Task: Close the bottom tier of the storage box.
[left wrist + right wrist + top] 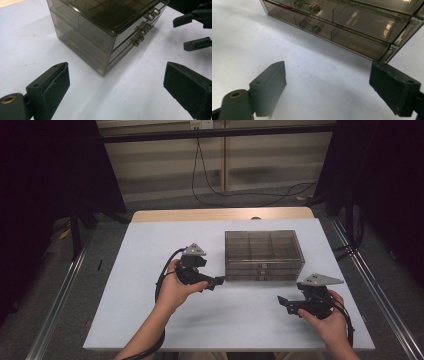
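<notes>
**A:** Where did the smoky translucent plastic drawer cabinet (263,255) stand, and why there?

**B:** It sat on the white tabletop (150,250), a little right of centre and toward the far side, with its small clear knobs (140,31) facing the person. That put the drawer fronts square to both hands, so I judged it was set for a pull toward the near edge.

**A:** And the tongs?

**B:** The left gripper (216,282) hung just beside the cabinet's near left corner, jaws spread wide and holding nothing. In the left gripper view that corner stood between the two black pads (58,85), so my guess was that this hand was lined up to brace the box.

**A:** Why brace it?

**B:** A light plastic case would likely slide if a drawer were tugged alone. That is a judgement, not something seen.

**A:** The other one?

**B:** The right gripper (285,302) was lower, near the front right of the table and apart from the cabinet, likewise released and empty. Its own view looked along the lower drawer front (352,37), with the knobs up and to the left of its jaws, so it seemed aimed at them but not yet near enough to pinch.

**A:** Were the drawers out?

**B:** All looked closed and flush; I could not tell what was inside them.
</notes>
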